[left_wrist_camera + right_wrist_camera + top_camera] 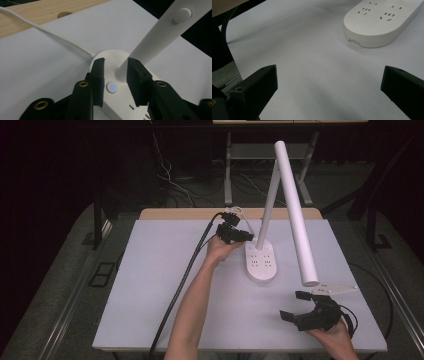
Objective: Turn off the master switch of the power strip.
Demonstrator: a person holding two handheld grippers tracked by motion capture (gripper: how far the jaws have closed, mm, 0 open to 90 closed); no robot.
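A white desk lamp stands mid-table on an oval base [261, 263] with socket holes; its thin stem [268, 202] rises and a long white head bar [297, 215] slopes down toward the front right. My left gripper [247, 238] is open at the base's back end. In the left gripper view, its jaws [115, 62] stand on either side of a blue-lit power button [111, 87], beside the stem [155, 40], gripping nothing. My right gripper [291, 305] is wide open near the front right, and its view [329, 75] looks across bare table toward the base [379, 22].
The white table top [160, 280] has a wooden strip [190, 213] along its far edge. The lamp's white cord [50, 31] runs off the back of the base. A thick black cable [182, 285] trails from the left gripper to the front edge.
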